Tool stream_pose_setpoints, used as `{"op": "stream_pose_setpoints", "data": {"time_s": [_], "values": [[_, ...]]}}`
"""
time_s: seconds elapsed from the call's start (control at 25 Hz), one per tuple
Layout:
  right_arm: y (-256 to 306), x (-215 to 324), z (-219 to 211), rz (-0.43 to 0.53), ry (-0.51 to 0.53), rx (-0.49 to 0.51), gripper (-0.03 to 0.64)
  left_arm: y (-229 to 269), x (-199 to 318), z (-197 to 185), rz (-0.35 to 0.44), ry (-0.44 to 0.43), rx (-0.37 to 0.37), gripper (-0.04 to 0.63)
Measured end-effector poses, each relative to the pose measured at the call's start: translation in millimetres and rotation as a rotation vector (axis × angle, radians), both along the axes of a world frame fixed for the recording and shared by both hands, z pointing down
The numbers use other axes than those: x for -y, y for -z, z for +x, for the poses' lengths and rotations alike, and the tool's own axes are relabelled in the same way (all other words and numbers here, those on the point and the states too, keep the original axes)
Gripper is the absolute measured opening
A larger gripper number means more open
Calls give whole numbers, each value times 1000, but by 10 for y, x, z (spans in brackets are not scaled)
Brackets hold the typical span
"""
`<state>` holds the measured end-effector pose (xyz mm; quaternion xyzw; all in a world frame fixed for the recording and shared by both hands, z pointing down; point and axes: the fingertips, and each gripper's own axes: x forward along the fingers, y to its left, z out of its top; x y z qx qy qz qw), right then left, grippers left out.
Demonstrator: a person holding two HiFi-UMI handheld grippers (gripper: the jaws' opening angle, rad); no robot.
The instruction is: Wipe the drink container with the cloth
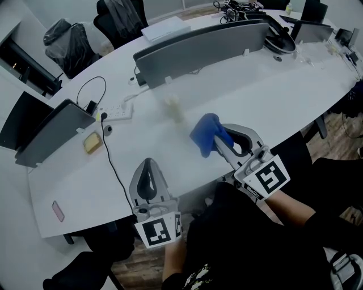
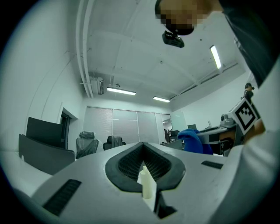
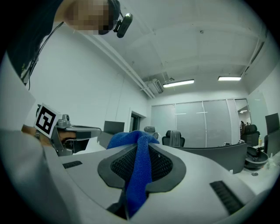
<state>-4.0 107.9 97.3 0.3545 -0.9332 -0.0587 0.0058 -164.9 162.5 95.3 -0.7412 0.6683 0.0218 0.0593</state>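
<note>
The drink container (image 1: pixel 173 107), a small pale bottle, stands blurred on the white table (image 1: pixel 272 96) ahead of both grippers. My right gripper (image 1: pixel 214 137) is shut on a blue cloth (image 1: pixel 205 133), which bunches over its tips, a short way right of and nearer than the bottle. In the right gripper view the cloth (image 3: pixel 139 175) hangs down between the dark pads. My left gripper (image 1: pixel 148 162) rests low near the table's front edge, shut and holding nothing. In the left gripper view the bottle (image 2: pixel 147 186) shows through the slit between the shut jaws, with the cloth (image 2: pixel 192 140) off to the right.
A long grey divider panel (image 1: pixel 198 48) stands behind the bottle and a second one (image 1: pixel 54 133) at the left. A white power strip (image 1: pixel 116 111) with a black cable (image 1: pixel 113 164), a yellow block (image 1: pixel 92 143) and a pink item (image 1: pixel 58 210) lie to the left. Office chairs (image 1: pixel 119 17) stand beyond the table.
</note>
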Motion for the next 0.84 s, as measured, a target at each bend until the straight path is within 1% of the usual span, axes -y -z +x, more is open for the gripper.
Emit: {"op": "stream_pose_setpoints", "data": {"time_s": [0.84], "values": [[-48, 13, -100, -3, 29, -24, 57, -18, 10, -37, 3, 11, 12, 3]]}}
